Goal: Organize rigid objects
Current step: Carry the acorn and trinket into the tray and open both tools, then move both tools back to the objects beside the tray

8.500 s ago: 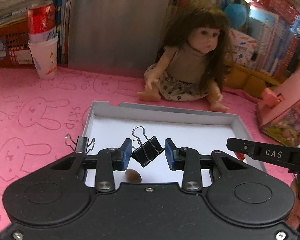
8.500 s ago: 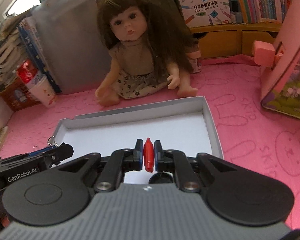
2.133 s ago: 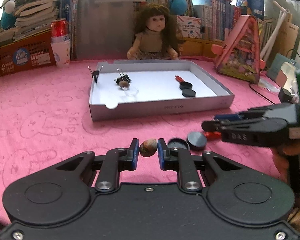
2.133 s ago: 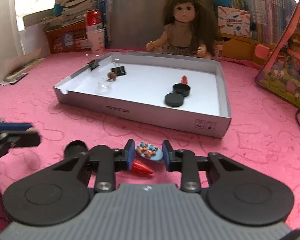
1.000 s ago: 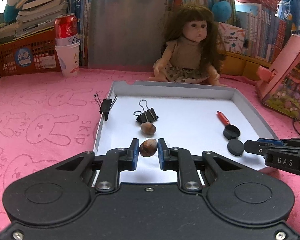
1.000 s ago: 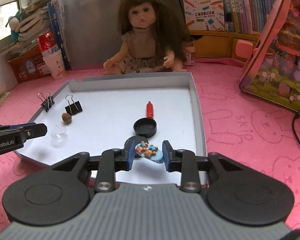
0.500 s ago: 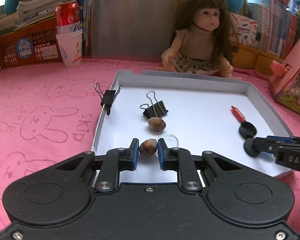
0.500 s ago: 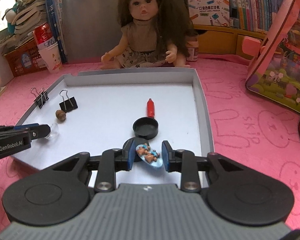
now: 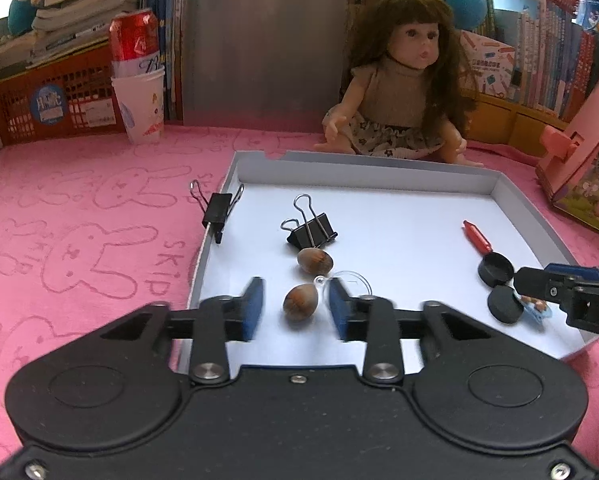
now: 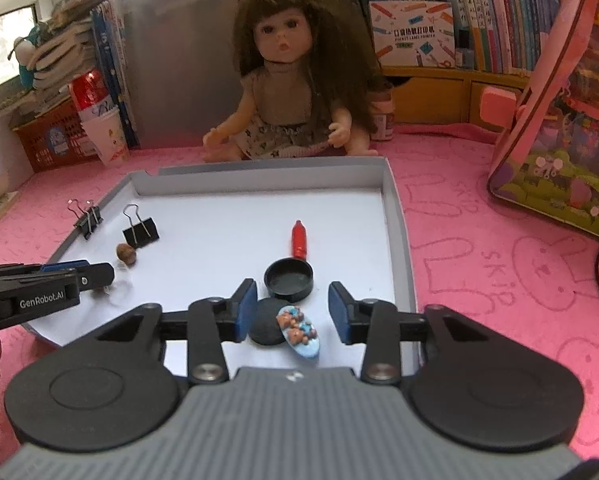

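Your left gripper (image 9: 295, 312) stands with its jaws spread wide, and a brown nut (image 9: 300, 308) lies free between them on the floor of the white tray (image 9: 379, 168), touching neither pad; it appears to be released rather than held. Just ahead of that gripper sits a second nut (image 9: 315, 261), with a clear round piece (image 9: 349, 282) beside it and a black binder clip (image 9: 311, 232) beyond, so like items are grouped together at the tray's left side. Another binder clip (image 9: 218, 210) is clamped on the tray's left wall. Your right gripper (image 10: 292, 311) is likewise spread apart, holding nothing: a small blue plate of figurines (image 10: 299, 334) rests between its jaws, leaning against a black disc (image 10: 265, 322). Directly ahead of it lie a black cap (image 10: 288, 280) and a red piece (image 10: 298, 240), forming the right-hand group. Both placements seem complete; withdrawing straight back should avoid nudging either item.
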Motion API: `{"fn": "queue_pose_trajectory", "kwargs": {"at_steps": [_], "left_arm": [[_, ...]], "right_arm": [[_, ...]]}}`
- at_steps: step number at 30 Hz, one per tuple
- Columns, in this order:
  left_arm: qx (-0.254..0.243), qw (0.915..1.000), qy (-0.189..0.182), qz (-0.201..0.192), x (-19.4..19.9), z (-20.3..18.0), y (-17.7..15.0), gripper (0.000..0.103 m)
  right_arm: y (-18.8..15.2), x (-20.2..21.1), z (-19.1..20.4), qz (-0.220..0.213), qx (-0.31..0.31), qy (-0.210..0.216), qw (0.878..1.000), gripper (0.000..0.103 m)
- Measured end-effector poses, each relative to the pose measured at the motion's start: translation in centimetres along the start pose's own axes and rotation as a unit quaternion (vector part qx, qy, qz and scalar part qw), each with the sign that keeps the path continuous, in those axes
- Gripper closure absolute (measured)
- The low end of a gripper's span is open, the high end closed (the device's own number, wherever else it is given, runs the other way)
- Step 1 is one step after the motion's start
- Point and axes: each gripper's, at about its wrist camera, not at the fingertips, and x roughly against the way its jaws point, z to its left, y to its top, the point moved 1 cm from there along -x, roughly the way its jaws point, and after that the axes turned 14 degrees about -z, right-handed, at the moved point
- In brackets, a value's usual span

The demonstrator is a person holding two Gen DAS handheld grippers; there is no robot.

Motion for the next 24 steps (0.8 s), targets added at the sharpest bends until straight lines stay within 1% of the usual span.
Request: {"fn": "queue_pose_trajectory", "kwargs": {"at_steps": [1,3,5,10,14,21,23,24], "left_arm": [[-0.003,1.0,-0.003,-0.005,0.5,0.0,0.1,0.062],[-0.012,0.9998,-0.009,-0.013,1.6,-0.1,0.3,0.059],[-0.019,0.9994,-0.017,-0.022,2.9,-0.2,0.3,0.054],[-0.018,0.998,-0.047,-0.039,6.5,0.0,0.2,0.052],[-0.016,0.9965,-0.068,-0.045,9.1,0.3,-0.4,0.051],[-0.024,0.9944,-0.086,-0.057,13.1,0.8,-2.0,0.047],[-0.03,0.994,-0.086,-0.061,14.2,0.9,-2.6,0.042],[-0.032,0.9939,-0.086,-0.062,14.7,0.9,-2.8,0.041]], "right_arm": [[0.1,0.3,0.0,-0.003,0.0,0.001,1.0,0.041],[0.2,1.0,0.1,-0.009,-0.001,0.006,1.0,0.039],[0.2,1.9,0.0,-0.017,0.0,0.012,1.0,0.037],[0.2,4.3,-0.2,-0.031,0.007,0.035,0.999,0.031],[-0.3,6.3,-0.1,-0.033,0.02,0.055,0.998,0.029],[-2.1,9.4,1.1,-0.038,0.062,0.089,0.993,0.024],[-2.7,10.1,1.4,-0.037,0.067,0.101,0.992,0.023],[-2.9,10.4,1.4,-0.037,0.069,0.105,0.991,0.023]]}}
